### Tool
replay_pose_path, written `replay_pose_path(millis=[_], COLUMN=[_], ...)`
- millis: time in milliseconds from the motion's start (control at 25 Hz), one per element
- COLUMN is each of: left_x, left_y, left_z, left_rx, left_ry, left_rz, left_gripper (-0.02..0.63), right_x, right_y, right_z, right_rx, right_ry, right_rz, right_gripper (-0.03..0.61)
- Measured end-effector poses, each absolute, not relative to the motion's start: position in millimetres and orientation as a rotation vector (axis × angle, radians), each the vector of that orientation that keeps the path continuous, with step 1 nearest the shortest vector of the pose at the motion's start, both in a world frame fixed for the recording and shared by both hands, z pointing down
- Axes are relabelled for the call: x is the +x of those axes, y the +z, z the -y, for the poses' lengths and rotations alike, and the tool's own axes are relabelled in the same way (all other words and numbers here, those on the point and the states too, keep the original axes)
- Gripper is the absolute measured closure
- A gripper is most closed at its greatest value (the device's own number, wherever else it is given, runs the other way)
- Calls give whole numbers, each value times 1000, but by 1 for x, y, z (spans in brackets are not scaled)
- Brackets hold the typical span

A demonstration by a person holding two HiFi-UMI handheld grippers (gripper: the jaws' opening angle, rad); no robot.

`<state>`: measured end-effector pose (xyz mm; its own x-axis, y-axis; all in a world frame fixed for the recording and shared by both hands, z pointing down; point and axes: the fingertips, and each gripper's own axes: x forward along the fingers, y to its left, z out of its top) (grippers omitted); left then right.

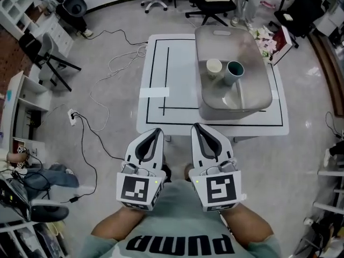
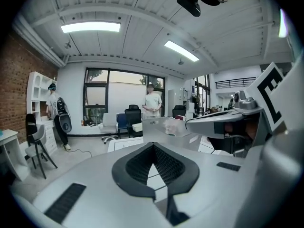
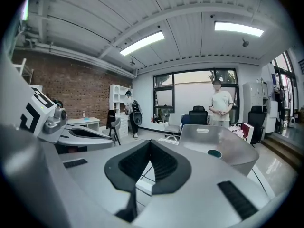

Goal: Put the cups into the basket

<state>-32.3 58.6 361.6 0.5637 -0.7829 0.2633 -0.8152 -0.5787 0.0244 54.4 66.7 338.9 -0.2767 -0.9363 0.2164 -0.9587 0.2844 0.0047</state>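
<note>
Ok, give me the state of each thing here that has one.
Basket: on the table, both cups inside.
Cream cup: upright, in basket.
Teal cup: upright, in basket.
Left gripper: shut, empty.
Right gripper: shut, empty.

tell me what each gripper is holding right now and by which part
Nothing is held: the left gripper and the right gripper both have their jaws shut and empty.

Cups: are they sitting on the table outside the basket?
No, the head view shows the cream cup and the teal cup both standing inside the gray basket.
</note>
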Motion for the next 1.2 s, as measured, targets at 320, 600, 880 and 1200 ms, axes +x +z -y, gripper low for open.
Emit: replay_pose_path(millis=[320,600,880,1200], left_x=[-48,-64,-90,-97], left_y=[373,375,420,417], left_z=[-85,-85,-88,-89], left_rx=[2612,2675,2621,2653], left_ry=[399,398,454,415], left_rz=[1406,1382,1332,1284], left_gripper=[609,607,609,609], right_x=[48,29,11,3], right_y=[360,375,408,404], right_z=[-96,-104,-114,-116], right_rx=[1730,1786,1816,1864], right_ry=[250,233,299,277], right_rz=[2357,2293,2231,2203], right_gripper=[565,566,568,568])
